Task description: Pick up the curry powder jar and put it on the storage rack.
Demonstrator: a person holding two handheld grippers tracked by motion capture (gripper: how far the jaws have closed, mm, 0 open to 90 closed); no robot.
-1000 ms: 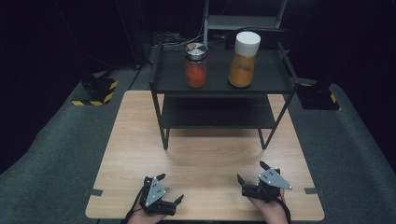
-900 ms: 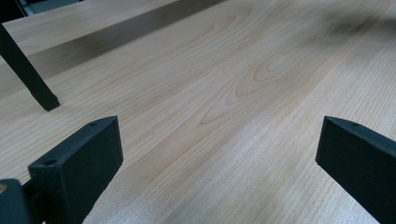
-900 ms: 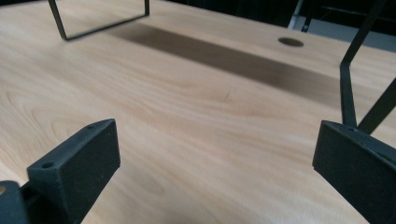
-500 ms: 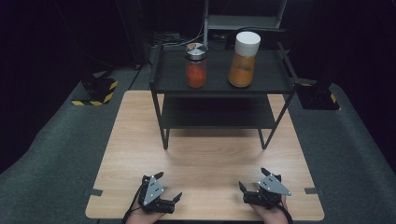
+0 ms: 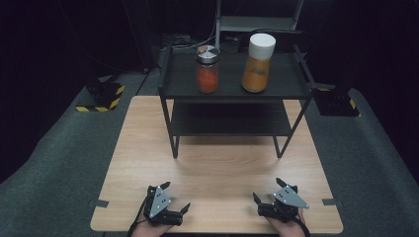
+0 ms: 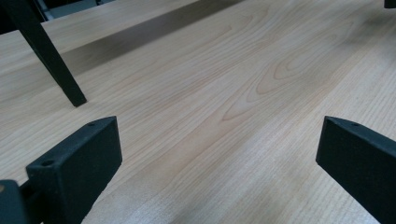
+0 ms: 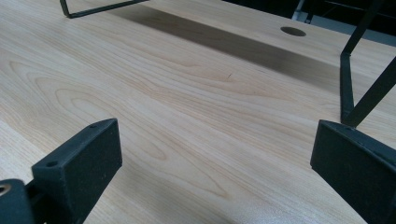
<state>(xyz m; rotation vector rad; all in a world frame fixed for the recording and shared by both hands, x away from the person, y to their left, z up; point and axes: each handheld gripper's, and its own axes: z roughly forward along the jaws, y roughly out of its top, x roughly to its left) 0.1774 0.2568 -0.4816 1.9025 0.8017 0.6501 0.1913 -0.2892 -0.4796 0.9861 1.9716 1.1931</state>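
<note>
A black two-tier shelf rack (image 5: 232, 86) stands at the far side of the wooden table (image 5: 217, 158). On its top tier stand a glass jar of red-orange stuff with a metal lid (image 5: 207, 69) and a taller jar of orange stuff with a white lid (image 5: 258, 63). My left gripper (image 5: 177, 195) rests near the table's front edge at the left, open, with bare wood between its jaws (image 6: 219, 144). My right gripper (image 5: 267, 188) sits at the front right, also open and holding nothing (image 7: 215, 149). Both are far from the jars.
The rack's lower tier (image 5: 230, 121) is bare. One rack leg (image 6: 51, 56) stands ahead of the left gripper, another rack leg (image 7: 369, 93) ahead of the right. A round hole (image 7: 293, 31) pierces the tabletop. Grey carpet (image 5: 59, 163) and yellow-black striped bases (image 5: 101, 96) surround the table.
My right gripper has slid a little toward the table's near edge. The left gripper and the jars have stayed put.
</note>
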